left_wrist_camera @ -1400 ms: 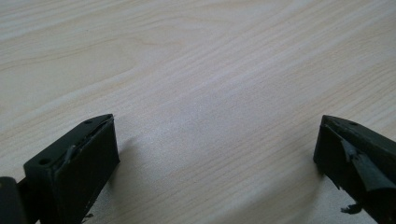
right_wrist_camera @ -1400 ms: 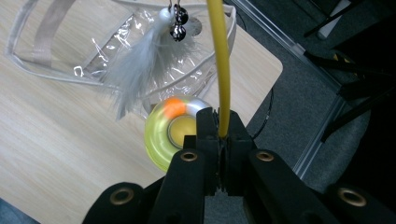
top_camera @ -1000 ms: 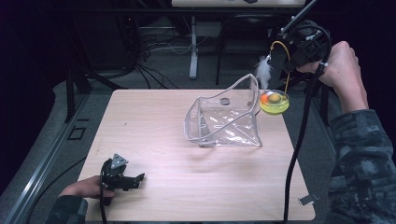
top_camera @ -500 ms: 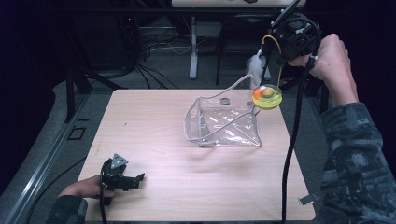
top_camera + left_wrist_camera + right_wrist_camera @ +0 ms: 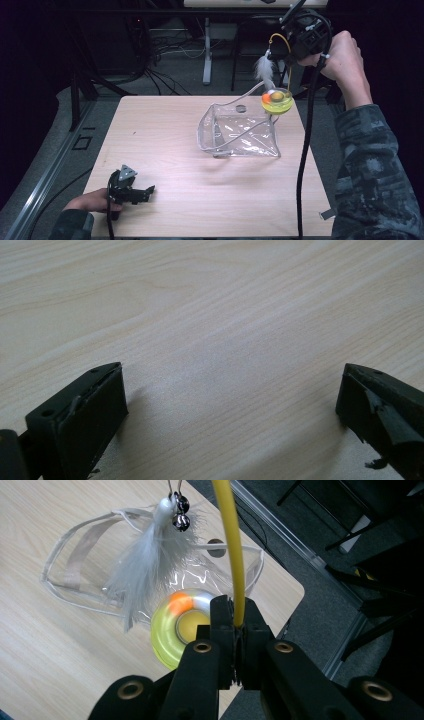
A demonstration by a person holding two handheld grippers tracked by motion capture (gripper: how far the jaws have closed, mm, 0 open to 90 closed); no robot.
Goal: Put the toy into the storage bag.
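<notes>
— Right gripper (image 5: 300, 42)?
— Pinching the toy's yellow wand (image 5: 230, 550) tight at upper right of the high view, dangling the white feather (image 5: 263, 70) and suction base (image 5: 276, 101) over the clear pouch (image 5: 240, 135).

— Left gripper (image 5: 131, 191)?
— Resting lower left on the table (image 5: 165, 130), jaws gaping, gripping nothing.

— Step?
— Probably carrying the toy; likely needing lowering into the pouch's mouth.
</notes>
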